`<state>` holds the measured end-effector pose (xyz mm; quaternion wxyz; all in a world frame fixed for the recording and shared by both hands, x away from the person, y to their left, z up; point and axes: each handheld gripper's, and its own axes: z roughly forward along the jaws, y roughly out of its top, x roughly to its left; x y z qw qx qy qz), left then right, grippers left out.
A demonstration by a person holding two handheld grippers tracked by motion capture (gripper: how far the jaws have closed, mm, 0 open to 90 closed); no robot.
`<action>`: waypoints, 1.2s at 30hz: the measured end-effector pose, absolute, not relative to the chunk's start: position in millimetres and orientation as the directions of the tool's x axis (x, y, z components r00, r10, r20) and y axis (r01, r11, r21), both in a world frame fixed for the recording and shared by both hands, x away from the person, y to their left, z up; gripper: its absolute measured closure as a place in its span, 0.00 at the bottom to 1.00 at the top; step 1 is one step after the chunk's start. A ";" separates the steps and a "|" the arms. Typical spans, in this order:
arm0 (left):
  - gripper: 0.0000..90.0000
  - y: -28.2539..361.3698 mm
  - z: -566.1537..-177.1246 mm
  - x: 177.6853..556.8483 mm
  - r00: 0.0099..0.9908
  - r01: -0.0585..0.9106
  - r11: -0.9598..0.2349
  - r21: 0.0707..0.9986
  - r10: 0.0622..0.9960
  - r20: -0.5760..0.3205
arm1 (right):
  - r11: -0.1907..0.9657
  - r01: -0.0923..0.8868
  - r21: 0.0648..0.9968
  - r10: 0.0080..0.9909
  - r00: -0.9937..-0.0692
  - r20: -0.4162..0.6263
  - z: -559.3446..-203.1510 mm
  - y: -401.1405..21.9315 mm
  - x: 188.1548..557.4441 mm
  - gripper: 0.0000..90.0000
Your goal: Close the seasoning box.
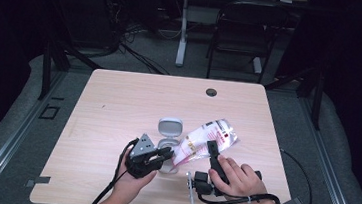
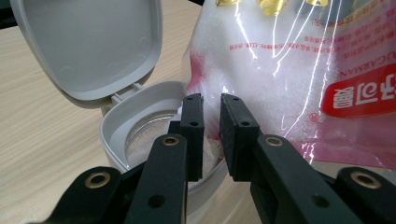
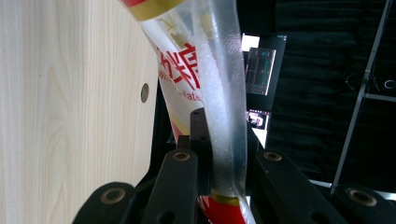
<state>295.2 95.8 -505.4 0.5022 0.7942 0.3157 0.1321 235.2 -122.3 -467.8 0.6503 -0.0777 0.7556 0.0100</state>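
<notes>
A small grey container (image 1: 168, 146) stands near the table's front middle, its hinged lid (image 1: 170, 127) flipped up and back. In the left gripper view the container's rim (image 2: 112, 135) and lid (image 2: 93, 46) are close up. My left gripper (image 2: 212, 105) is shut on the near wall of the rim, one pad inside and one outside. A clear plastic bag of white granules (image 1: 205, 137) with red print leans down-left, its low end at the container's mouth. My right gripper (image 1: 210, 147) is shut on the bag's edge (image 3: 219, 93), which is pinched flat between the jaws (image 3: 223, 123).
The pale wooden table (image 1: 119, 101) has a round cable hole (image 1: 211, 92) near its far edge. Beyond it stand a desk leg (image 1: 182, 32) and a black chair (image 1: 241, 32). Cables trail from both grippers over the front edge.
</notes>
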 end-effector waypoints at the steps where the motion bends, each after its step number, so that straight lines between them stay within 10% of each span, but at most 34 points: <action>1: 0.89 95.8 -505.4 295.2 0.766 0.369 -0.296 0.881 0.634 -0.107 | 0.988 -0.130 -0.086 -0.104 -0.142 -0.984 -467.8 -122.3 235.2 0.92; 36: 0.87 99.2 -503.9 295.6 0.759 0.363 -0.287 0.887 0.642 -0.103 | 0.989 -0.139 -0.055 -0.071 -0.118 -0.990 -455.9 -114.4 240.0 0.93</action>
